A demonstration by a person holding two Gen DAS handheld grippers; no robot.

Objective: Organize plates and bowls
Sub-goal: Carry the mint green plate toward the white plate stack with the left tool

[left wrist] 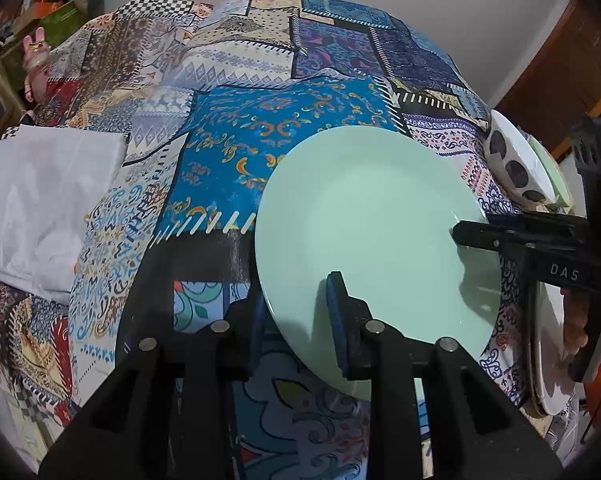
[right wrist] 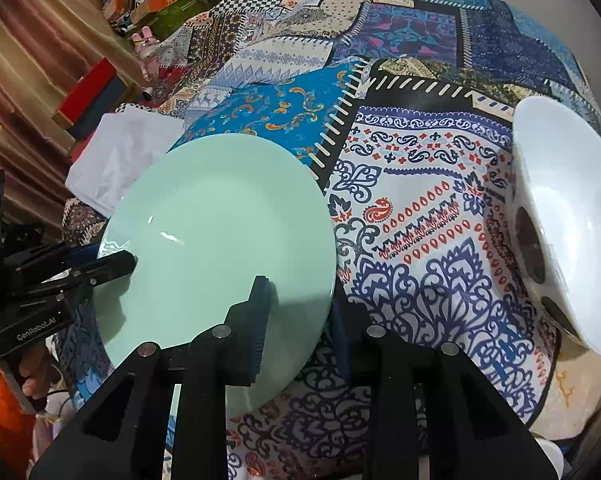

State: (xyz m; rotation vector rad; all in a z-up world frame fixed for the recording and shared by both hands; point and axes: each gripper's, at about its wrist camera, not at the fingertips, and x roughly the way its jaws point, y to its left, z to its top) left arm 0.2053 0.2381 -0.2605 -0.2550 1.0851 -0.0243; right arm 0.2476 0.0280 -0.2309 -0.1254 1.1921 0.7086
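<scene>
A pale green plate [left wrist: 372,240] is held tilted above the patterned tablecloth. My left gripper [left wrist: 300,320] is shut on its near-left rim, one finger over the plate and one under. My right gripper [right wrist: 300,320] is shut on the plate's [right wrist: 220,240] opposite rim, and it also shows in the left wrist view [left wrist: 476,236] at the plate's right edge. A white bowl with dark spots [right wrist: 560,220] sits at the table's right side, and it also shows in the left wrist view [left wrist: 516,160].
A white cloth [left wrist: 40,200] lies on the table's left part. More plates [left wrist: 548,344] are stacked at the right edge. Boxes and clutter [right wrist: 148,0] stand beyond the far-left edge. A patchwork tablecloth [right wrist: 420,200] covers the table.
</scene>
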